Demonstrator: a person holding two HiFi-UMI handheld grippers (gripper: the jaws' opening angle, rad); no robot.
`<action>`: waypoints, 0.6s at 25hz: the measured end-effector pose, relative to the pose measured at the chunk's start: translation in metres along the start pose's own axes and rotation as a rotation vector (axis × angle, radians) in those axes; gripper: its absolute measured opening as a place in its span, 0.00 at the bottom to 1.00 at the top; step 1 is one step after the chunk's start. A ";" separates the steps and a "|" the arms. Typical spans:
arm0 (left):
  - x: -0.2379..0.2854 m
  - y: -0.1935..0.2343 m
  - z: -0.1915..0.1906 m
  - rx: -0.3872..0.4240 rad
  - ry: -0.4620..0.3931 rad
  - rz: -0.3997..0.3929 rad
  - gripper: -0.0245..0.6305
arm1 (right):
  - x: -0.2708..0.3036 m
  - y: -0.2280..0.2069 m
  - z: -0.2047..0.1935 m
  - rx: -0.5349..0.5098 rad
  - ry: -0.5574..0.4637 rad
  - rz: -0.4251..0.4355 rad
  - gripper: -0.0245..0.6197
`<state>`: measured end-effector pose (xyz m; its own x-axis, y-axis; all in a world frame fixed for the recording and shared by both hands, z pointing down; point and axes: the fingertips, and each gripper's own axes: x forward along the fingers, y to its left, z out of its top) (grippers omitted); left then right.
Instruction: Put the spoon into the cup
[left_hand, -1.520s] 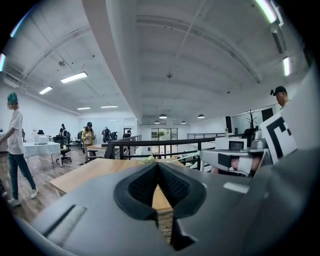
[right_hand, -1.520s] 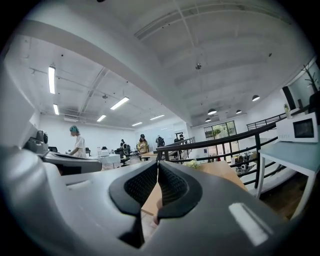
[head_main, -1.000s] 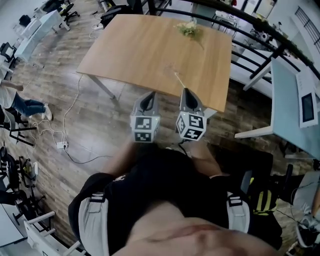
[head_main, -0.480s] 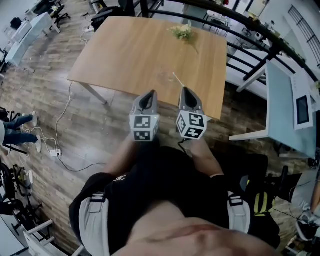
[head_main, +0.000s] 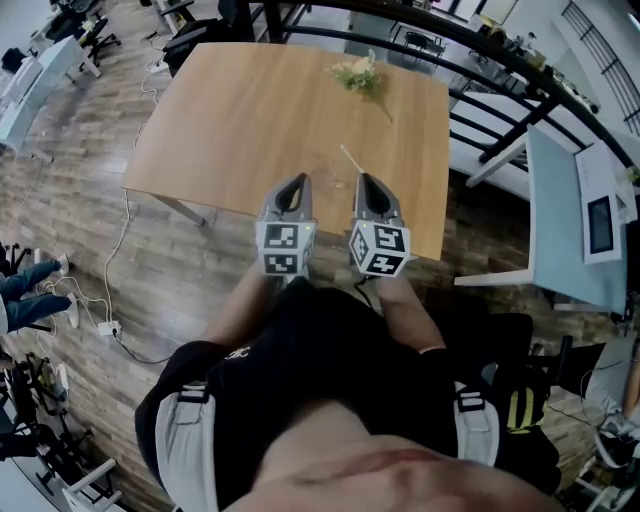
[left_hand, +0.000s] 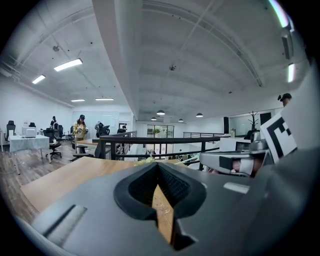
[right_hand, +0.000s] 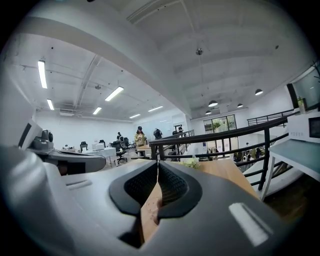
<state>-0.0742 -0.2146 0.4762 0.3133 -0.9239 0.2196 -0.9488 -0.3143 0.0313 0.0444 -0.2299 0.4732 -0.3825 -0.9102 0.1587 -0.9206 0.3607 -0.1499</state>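
Note:
A thin white spoon (head_main: 350, 160) lies on the wooden table (head_main: 230, 110) near its front edge. Just left of the spoon I can faintly make out a clear cup (head_main: 323, 172). My left gripper (head_main: 299, 181) and right gripper (head_main: 363, 180) are held side by side over the table's front edge, pointing at the table. The spoon is just beyond the right gripper's tips. In the left gripper view the left gripper (left_hand: 158, 167) has its jaws together with nothing between them. The right gripper (right_hand: 158, 165) looks the same in its own view.
A small bunch of flowers (head_main: 358, 74) lies at the table's far side. A black railing (head_main: 480, 60) runs behind the table. At the right stands a white desk (head_main: 560, 200) with a device on it. Cables (head_main: 110, 290) trail on the wood floor at left.
Both grippers have moved forward together, from short of the table to over its front edge. The spoon and cup now lie close ahead of the tips. Jaws stayed shut.

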 end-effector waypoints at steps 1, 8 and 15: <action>0.006 0.003 0.004 -0.003 0.000 -0.009 0.05 | 0.007 0.000 0.001 0.000 0.004 -0.005 0.05; 0.047 0.033 0.012 -0.027 0.012 -0.080 0.05 | 0.053 0.001 0.001 -0.009 0.042 -0.043 0.05; 0.089 0.061 0.002 -0.046 0.043 -0.146 0.05 | 0.093 0.000 -0.005 -0.036 0.089 -0.093 0.05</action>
<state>-0.1044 -0.3167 0.4957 0.4473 -0.8585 0.2510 -0.8943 -0.4337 0.1101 0.0087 -0.3139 0.4933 -0.2995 -0.9190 0.2563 -0.9540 0.2843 -0.0955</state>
